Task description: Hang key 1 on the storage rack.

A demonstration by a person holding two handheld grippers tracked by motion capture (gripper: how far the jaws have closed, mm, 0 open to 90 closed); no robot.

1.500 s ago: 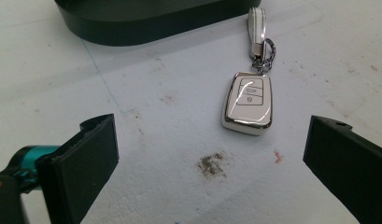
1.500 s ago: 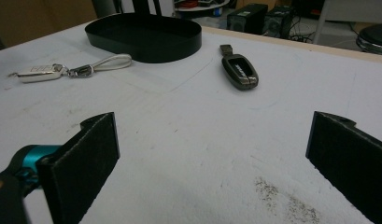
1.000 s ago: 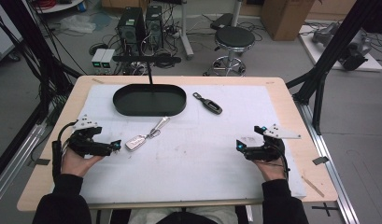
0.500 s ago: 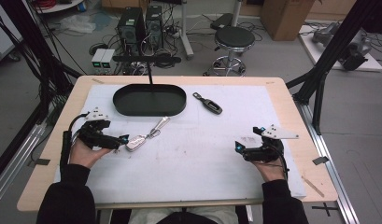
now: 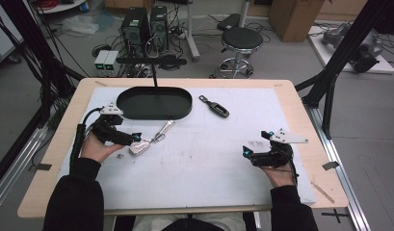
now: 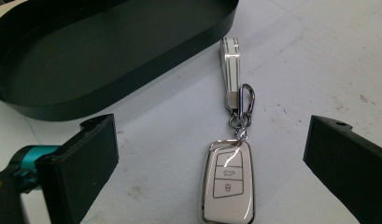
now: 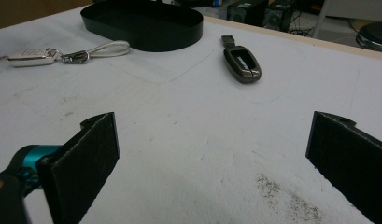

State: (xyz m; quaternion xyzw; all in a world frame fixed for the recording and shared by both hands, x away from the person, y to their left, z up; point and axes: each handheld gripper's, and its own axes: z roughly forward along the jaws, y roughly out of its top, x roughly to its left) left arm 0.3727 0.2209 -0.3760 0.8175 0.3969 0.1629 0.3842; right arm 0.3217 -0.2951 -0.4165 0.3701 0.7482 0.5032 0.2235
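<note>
1. Centrally, the landmark: a black oval shallow tray (image 5: 154, 103) on the white mat (image 5: 199, 159) covering the wooden table (image 5: 300, 103), at the mat's far edge.
2. White glossy car key fob with chrome trim (image 6: 227, 184) lies flat on the mat just in front of the tray's near rim; its chain, carabiner and white strap loop (image 6: 231, 58) run back toward the tray, strap end close to the tray wall, not touching.
3. Left gripper (image 5: 137, 140), near the tray's left-front corner: jaws spread wide, nothing held. In the left gripper view the fob sits between the two jaws, clear of both.
4. Dark grey oblong key fob (image 5: 214, 106) lies to the right of the tray, apart from it, angled.
5. Right gripper (image 5: 245, 152) is well away from the tray, right and nearer the person; jaws wide apart, empty, over bare mat.
</note>
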